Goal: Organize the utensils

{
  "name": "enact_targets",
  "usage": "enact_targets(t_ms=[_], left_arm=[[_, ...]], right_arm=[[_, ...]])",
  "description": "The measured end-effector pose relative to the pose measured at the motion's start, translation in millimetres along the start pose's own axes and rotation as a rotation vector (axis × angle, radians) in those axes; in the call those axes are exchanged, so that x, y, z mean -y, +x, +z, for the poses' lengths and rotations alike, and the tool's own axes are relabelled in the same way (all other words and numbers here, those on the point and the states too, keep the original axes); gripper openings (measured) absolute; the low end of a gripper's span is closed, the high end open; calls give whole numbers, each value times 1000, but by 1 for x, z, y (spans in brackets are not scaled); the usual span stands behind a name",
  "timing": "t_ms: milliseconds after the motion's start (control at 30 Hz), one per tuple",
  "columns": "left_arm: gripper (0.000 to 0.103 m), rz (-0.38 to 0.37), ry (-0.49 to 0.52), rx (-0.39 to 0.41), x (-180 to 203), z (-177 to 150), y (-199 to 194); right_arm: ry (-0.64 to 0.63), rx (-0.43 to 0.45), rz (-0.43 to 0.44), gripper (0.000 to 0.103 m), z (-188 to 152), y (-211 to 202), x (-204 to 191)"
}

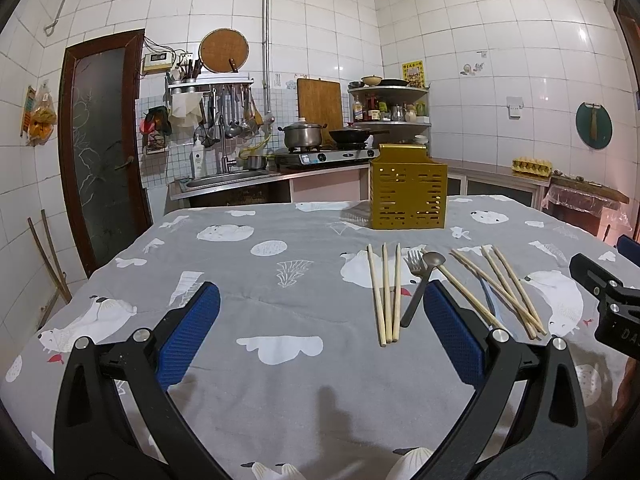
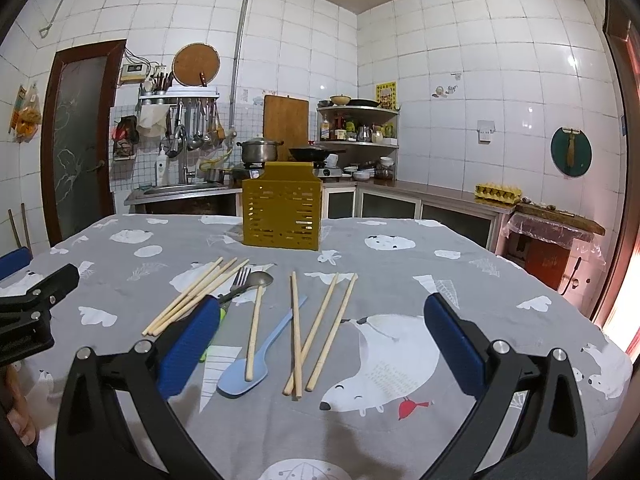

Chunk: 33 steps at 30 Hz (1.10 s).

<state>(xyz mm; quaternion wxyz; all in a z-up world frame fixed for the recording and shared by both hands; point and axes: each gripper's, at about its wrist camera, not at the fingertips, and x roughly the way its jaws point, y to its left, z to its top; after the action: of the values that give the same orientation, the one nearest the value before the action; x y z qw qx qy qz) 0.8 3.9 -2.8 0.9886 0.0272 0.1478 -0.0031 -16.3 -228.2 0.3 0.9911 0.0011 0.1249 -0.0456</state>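
Both tools, left tool (image 1: 320, 312) and right tool (image 2: 322, 322), hover spread wide and empty at the counter's (image 1: 280, 380) near edge. Overlapping chopsticks (image 2: 320, 328), fork (image 2: 238, 280) and spoons sit mid-counter before the gold holder (image 2: 282, 216); pinching one thin stick could drag its neighbours or slip.

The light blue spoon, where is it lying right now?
In the right wrist view the light blue spoon lies flat on the tablecloth, left of centre, with a single chopstick across it and three more chopsticks just to its right.
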Motion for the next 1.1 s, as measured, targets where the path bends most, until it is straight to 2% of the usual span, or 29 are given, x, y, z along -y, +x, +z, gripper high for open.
enact_targets(t_ms=[1100], left_arm=[[98, 3, 3, -5, 2, 1, 0]], right_arm=[[2, 21, 5, 99, 1, -6, 0]])
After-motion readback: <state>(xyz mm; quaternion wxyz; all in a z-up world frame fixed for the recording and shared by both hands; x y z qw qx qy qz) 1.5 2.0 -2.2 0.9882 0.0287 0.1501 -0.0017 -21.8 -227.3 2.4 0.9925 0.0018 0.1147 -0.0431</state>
